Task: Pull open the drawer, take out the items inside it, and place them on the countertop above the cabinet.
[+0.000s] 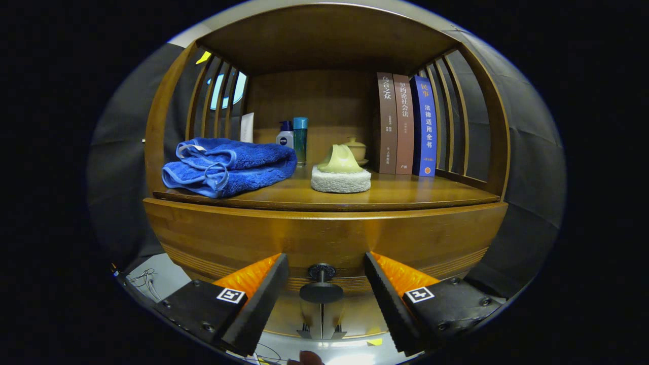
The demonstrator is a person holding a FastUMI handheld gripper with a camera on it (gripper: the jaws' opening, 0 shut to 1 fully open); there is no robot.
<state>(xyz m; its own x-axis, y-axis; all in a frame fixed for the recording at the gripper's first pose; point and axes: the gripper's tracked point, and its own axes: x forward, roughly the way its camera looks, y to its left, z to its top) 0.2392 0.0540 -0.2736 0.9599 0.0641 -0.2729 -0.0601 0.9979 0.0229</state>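
Claw [321,294] level, fingers spread around drawer knob [321,290].

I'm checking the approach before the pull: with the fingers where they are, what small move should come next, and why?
Probably close the gripper on the knob: the fingers are open, the knob sits between them untouched, and the drawer looks shut.

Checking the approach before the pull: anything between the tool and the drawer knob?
Nothing visible. The tool is open, with the drawer knob in the gap between its fingers, neither touching it. The blue towel and sponge lie on the countertop above, off that path.
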